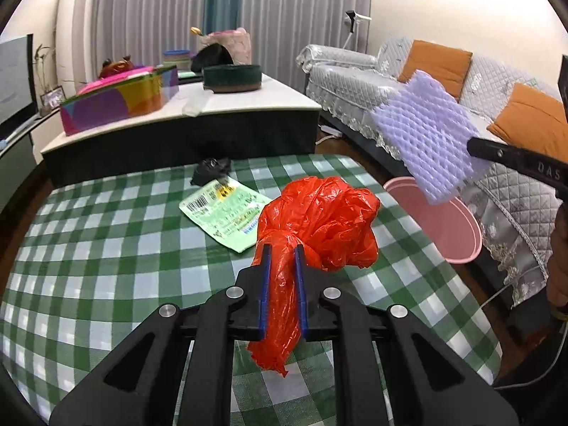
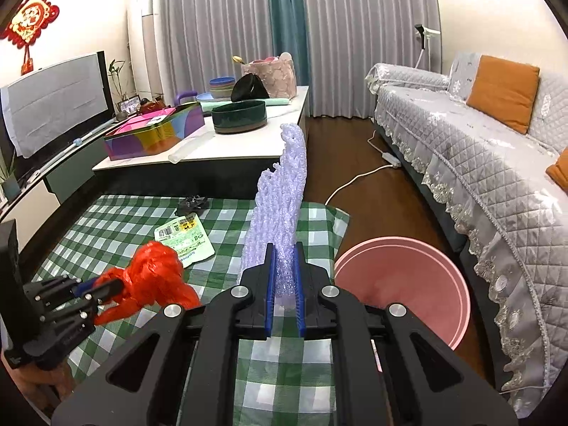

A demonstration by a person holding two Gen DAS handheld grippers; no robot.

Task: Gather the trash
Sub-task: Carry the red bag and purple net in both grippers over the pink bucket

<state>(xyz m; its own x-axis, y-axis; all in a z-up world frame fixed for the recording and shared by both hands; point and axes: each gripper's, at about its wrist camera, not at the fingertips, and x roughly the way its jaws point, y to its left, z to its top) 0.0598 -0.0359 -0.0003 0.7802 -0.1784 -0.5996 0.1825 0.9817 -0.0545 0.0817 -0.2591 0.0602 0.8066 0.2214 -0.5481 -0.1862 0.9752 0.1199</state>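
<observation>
My left gripper point(image 1: 283, 248) is shut on the twisted neck of a crumpled red plastic bag point(image 1: 319, 223), whose bulk bulges past the fingertips just over the green checked tablecloth point(image 1: 106, 248). In the right wrist view the same red bag point(image 2: 156, 277) and left gripper point(image 2: 106, 289) sit at the lower left. My right gripper point(image 2: 284, 246) is shut on a lilac foam fruit net point(image 2: 280, 198) that stands up edge-on; the left wrist view shows this foam net point(image 1: 426, 135) held in the air above the pink bin point(image 1: 458, 223). A green printed wrapper point(image 1: 227, 209) and a black crumpled scrap point(image 1: 211, 170) lie on the cloth.
The pink bin point(image 2: 404, 284) stands on the wooden floor between the table and a grey quilted sofa point(image 2: 479, 163) with orange cushions. Behind is a low white-topped table point(image 2: 227, 142) with a colourful box, a dark green bowl and other items. A white cable point(image 2: 355, 177) runs across the floor.
</observation>
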